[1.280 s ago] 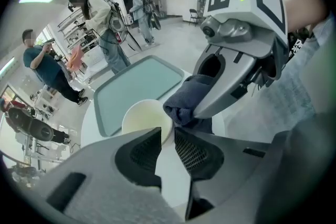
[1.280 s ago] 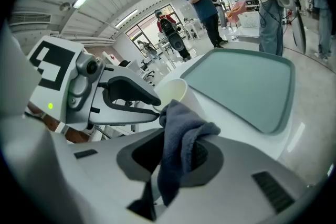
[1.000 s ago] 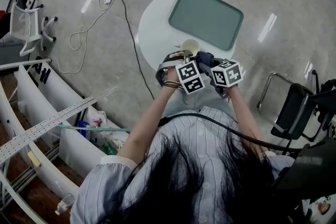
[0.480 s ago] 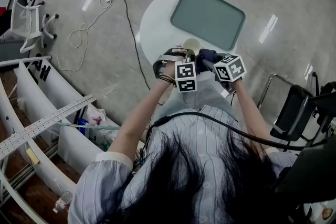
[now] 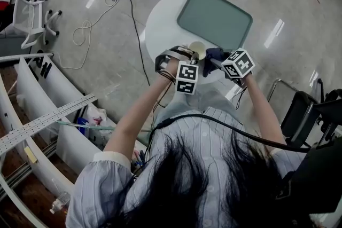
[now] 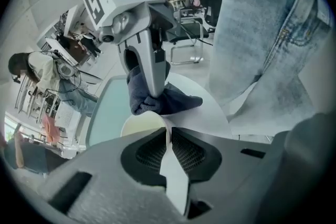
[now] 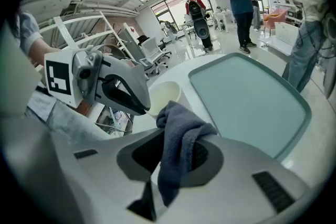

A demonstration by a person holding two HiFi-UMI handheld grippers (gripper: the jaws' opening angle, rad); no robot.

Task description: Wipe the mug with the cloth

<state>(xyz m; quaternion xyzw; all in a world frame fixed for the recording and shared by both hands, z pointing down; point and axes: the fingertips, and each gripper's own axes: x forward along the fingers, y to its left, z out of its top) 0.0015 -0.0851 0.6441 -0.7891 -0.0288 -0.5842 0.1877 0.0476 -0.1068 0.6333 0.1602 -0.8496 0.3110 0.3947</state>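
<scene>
A cream mug (image 5: 196, 50) sits at the near edge of the round white table (image 5: 160, 24). My left gripper (image 5: 187, 56) is shut on its rim; the mug (image 6: 144, 124) wall shows pinched between the jaws of that gripper (image 6: 169, 136). My right gripper (image 5: 215, 63) is shut on a dark blue cloth (image 5: 212, 54), which hangs bunched right beside the mug. In the right gripper view the cloth (image 7: 178, 139) drapes out of the gripper (image 7: 176, 152), with the mug (image 7: 164, 96) just beyond it. Whether the cloth touches the mug I cannot tell.
A green tray (image 5: 214, 18) lies on the far half of the table. Cables (image 5: 128, 13) trail across the floor at left, and a black chair (image 5: 299, 115) stands at right. White racks (image 5: 48, 109) line the left side. People (image 7: 240, 2) stand beyond the table.
Both grippers, with the mug and the cloth, have shifted slightly farther over the table and to the right. Both grips are unchanged.
</scene>
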